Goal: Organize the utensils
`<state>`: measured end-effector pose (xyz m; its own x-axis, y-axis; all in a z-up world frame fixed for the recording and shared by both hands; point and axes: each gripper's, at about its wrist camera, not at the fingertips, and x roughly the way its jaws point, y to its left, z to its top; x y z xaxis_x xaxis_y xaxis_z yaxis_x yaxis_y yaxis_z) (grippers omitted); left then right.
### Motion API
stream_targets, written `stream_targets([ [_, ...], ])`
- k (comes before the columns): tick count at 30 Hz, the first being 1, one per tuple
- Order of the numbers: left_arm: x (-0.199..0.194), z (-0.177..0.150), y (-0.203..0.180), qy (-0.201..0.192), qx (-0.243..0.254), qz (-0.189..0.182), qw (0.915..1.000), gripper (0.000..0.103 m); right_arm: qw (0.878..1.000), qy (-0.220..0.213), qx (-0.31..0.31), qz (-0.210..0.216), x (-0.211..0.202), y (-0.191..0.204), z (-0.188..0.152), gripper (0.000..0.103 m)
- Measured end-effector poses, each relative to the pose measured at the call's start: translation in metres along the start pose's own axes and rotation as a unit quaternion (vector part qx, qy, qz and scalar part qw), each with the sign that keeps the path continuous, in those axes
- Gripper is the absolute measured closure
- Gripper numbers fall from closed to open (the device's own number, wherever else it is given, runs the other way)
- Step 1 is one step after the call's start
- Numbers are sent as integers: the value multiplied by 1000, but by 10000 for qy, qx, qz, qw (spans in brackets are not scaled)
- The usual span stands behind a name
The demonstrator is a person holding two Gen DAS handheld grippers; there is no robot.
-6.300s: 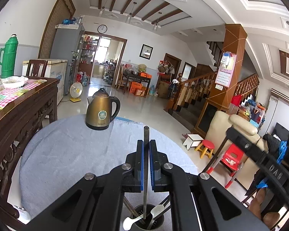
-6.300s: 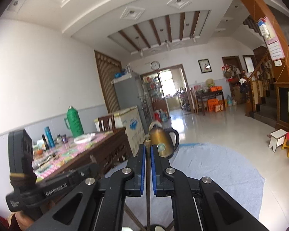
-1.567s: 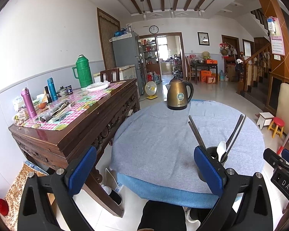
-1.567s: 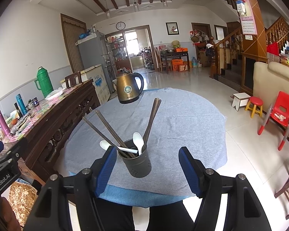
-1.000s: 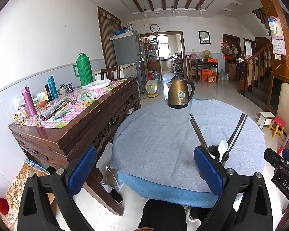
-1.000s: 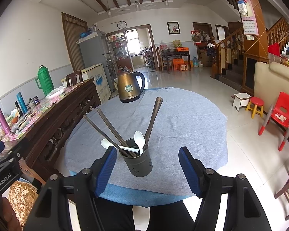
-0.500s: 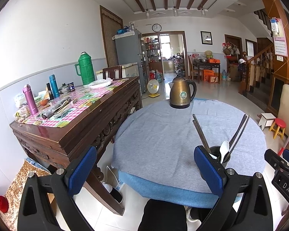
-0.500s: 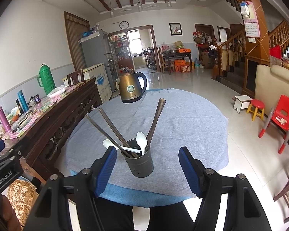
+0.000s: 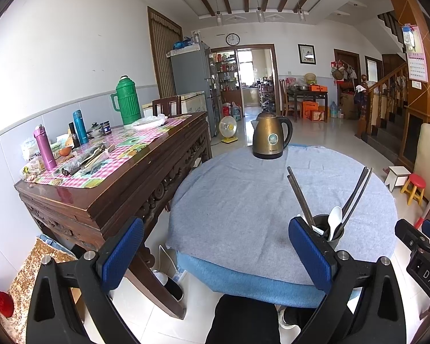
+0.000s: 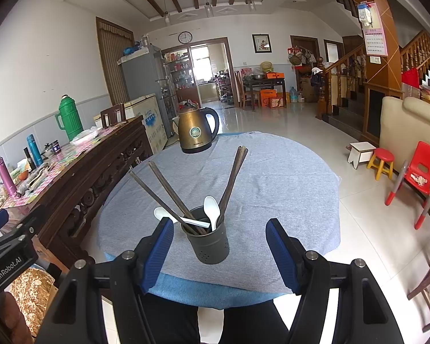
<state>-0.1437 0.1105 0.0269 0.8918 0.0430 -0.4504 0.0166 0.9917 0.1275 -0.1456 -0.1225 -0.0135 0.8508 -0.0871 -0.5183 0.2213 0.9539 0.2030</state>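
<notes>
A dark perforated metal utensil holder stands near the front edge of the round table with the grey cloth. It holds several dark chopsticks fanned out and two white spoons. It also shows in the left wrist view, partly behind the right finger. My right gripper is open and empty, held back just in front of the holder. My left gripper is open and empty, off the table's front left edge.
A bronze kettle stands at the table's far side. A dark wooden sideboard with flasks and clutter runs along the left. A red child's chair and small stools stand on the floor at the right.
Earlier both grippers were shut on chopsticks above the holder. They have since let go, opened and drawn back. Over the last second both views barely drift.
</notes>
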Motion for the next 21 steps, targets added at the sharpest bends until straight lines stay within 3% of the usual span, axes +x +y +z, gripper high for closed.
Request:
stream_targets([
  [21, 7, -6, 2, 123, -32, -5, 9999, 2, 10000, 5, -99, -1, -2, 3, -4, 32],
])
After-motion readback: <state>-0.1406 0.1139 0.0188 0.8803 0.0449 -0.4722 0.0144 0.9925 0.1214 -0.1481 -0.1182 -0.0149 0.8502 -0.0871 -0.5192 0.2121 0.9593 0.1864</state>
